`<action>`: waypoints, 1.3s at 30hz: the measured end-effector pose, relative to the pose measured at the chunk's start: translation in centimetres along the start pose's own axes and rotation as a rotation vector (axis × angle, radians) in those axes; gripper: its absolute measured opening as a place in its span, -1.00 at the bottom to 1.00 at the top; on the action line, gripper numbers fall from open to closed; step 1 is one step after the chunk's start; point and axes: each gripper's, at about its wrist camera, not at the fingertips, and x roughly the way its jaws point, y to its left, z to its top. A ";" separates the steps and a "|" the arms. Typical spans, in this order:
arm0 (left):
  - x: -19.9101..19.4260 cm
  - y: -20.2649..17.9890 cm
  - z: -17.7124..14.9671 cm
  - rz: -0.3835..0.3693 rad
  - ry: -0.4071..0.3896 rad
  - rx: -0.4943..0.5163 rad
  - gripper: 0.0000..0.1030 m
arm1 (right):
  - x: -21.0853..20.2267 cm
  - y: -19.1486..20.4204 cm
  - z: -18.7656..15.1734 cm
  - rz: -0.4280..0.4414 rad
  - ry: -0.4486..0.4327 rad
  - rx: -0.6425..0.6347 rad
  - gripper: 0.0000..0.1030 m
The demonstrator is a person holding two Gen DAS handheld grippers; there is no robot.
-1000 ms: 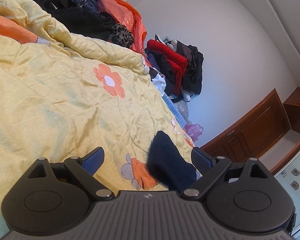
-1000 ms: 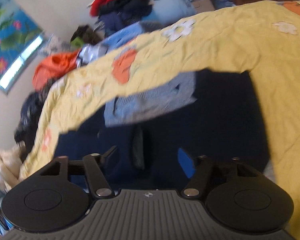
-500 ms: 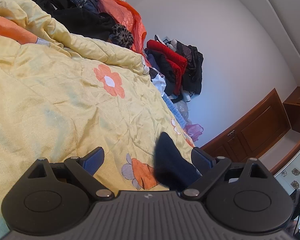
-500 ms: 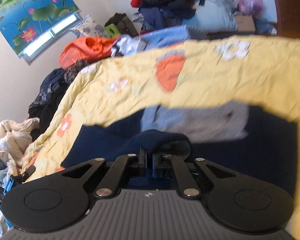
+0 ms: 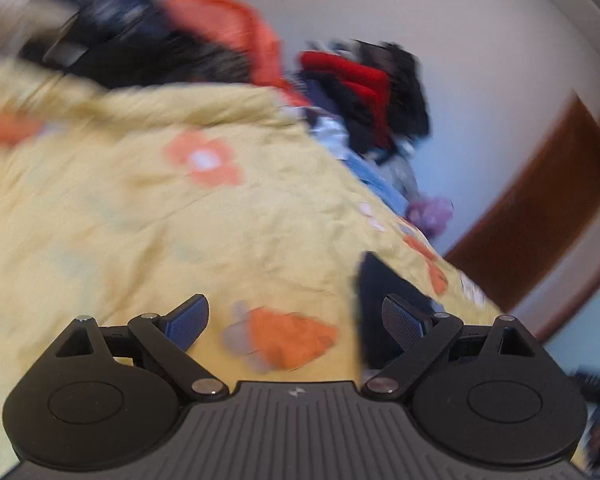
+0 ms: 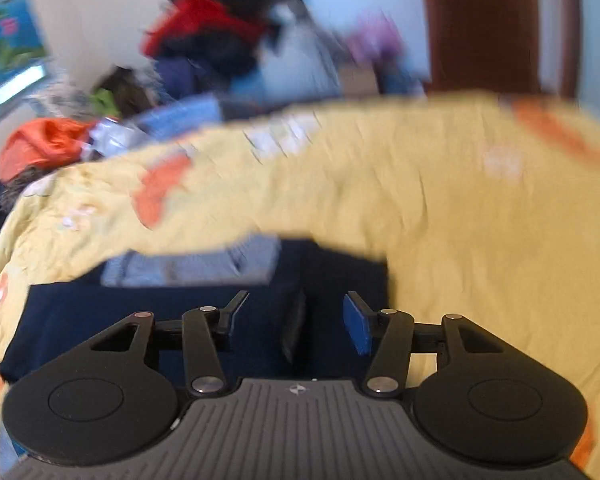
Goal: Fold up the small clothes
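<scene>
Both wrist views, motion-blurred, over a bed covered by a wrinkled yellow quilt printed with orange flowers (image 6: 480, 248). Nearest the right-hand camera, the right gripper (image 6: 296, 320) has its jaws parted and opening; they pinch nothing, though the small dark navy garment with a grey-blue inner panel (image 6: 204, 312) lies on the quilt directly beneath and beyond them. A raised dark fold (image 6: 294, 328) of that garment stands between the fingers without visible pad contact. The garment looks laid in overlapping layers — a judgement that one fold has just been set down and released, with further folds and smoothing probably left. Its near edge is cut off by the gripper body, so the full outline cannot be read.

In the left-hand view, the left gripper (image 5: 296, 320) is spread wide and empty over the quilt; a corner of the navy garment (image 5: 380, 292) shows just at its right finger, apparently not gripped.

Beyond the quilt's far edge lie an orange cloth (image 6: 40, 144) and a heap of red and black clothes (image 5: 364, 92) against the pale wall — unfolded items, number indistinct. A brown wooden door (image 6: 484, 24) stands farthest. Blur hides seams, garment type and fold neatness.
</scene>
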 end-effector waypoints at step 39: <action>-13.9 -9.5 -17.8 -0.089 0.400 0.748 0.97 | -20.1 -0.2 -23.9 0.089 0.303 -0.415 0.99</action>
